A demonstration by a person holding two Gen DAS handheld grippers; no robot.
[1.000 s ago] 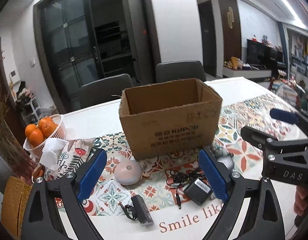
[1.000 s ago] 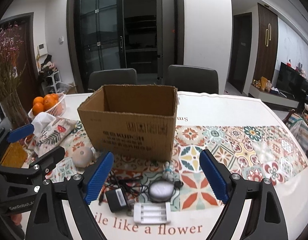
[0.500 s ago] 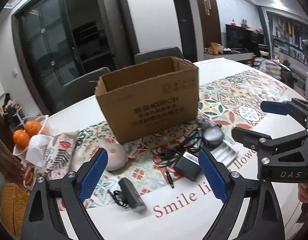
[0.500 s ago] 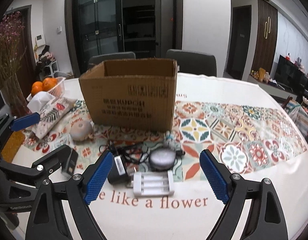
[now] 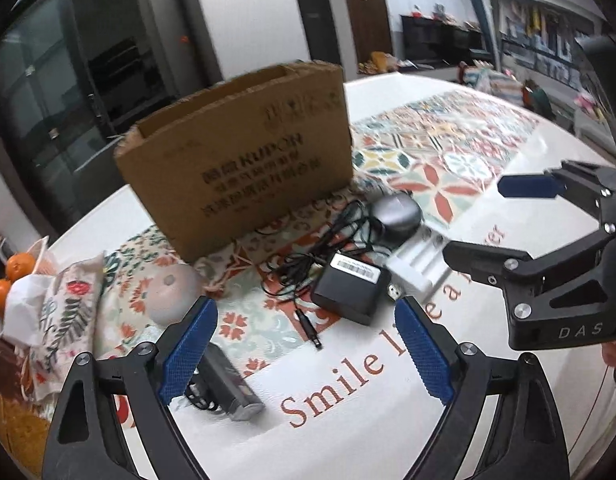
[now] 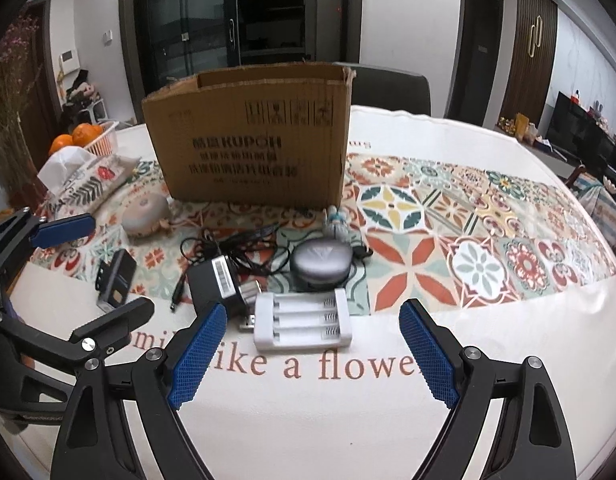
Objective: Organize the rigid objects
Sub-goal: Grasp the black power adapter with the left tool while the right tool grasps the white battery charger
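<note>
An open cardboard box (image 6: 252,148) stands on the patterned table runner; it also shows in the left wrist view (image 5: 244,160). In front of it lie a white battery charger (image 6: 302,322), a black power adapter with cable (image 6: 216,280), a dark grey oval case (image 6: 322,264), a pinkish round device (image 6: 144,214), a small dark rectangular device (image 6: 116,280) and a small figurine (image 6: 338,222). My right gripper (image 6: 312,356) is open and empty, just before the charger. My left gripper (image 5: 306,350) is open and empty, hovering near the adapter (image 5: 350,284) and the dark device (image 5: 228,380).
A basket of oranges (image 6: 84,140) and a floral tissue pouch (image 6: 88,180) sit at the table's left. Dried flowers (image 6: 8,128) stand at the far left. Chairs (image 6: 388,88) stand behind the table. The white tablecloth (image 6: 388,420) bears printed lettering.
Both grippers have moved forward and down toward the objects in front of the box. The left view has swung right. Both stay open and empty.
</note>
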